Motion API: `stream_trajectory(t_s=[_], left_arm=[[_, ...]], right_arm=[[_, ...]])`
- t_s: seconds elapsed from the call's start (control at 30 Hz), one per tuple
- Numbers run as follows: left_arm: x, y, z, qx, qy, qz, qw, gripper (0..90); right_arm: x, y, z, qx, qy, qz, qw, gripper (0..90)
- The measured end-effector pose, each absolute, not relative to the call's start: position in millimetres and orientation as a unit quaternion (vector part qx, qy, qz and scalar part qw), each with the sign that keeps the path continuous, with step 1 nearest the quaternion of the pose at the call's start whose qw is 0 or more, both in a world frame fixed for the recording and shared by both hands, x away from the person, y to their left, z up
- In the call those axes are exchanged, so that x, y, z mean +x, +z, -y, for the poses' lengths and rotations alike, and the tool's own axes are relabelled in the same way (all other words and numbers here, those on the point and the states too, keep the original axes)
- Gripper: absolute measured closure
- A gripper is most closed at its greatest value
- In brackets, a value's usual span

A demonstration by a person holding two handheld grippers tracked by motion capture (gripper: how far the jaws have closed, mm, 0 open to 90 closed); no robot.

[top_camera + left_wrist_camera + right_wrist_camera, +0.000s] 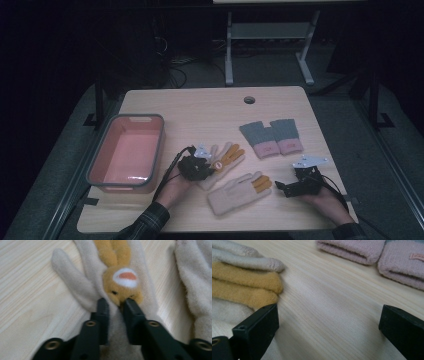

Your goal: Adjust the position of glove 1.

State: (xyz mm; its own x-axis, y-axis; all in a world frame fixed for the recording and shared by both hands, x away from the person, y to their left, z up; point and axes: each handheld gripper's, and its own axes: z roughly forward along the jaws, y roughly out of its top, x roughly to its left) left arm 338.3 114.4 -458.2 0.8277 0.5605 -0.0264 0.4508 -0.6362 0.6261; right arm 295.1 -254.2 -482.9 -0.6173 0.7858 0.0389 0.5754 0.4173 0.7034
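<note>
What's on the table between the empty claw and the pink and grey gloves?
Nothing: in the right gripper view, bare wood runs from the right claw to the pink and grey gloves. The cream glove lies off to one side.

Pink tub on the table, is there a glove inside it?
No, the pink tub holds nothing in the high view; both cream gloves lie on the table beside it.
</note>
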Motion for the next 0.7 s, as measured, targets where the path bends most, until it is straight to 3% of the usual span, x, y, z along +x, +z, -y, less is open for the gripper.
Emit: stream_trajectory(t_s=[0.17, 0.7], left_arm=[[343.1, -456.8, -117.9, 0.901, 0.071, -0.284, 0.321, 84.4], [344.1, -436.5, -128.6, 0.864, 0.024, -0.304, 0.401, 84.8]], right_arm=[[295.1, -483.0, 254.2, 0.411, 0.350, -0.828, 0.150, 2.5], [295.2, -483.1, 254.3, 0.411, 0.351, -0.828, 0.150, 2.4]])
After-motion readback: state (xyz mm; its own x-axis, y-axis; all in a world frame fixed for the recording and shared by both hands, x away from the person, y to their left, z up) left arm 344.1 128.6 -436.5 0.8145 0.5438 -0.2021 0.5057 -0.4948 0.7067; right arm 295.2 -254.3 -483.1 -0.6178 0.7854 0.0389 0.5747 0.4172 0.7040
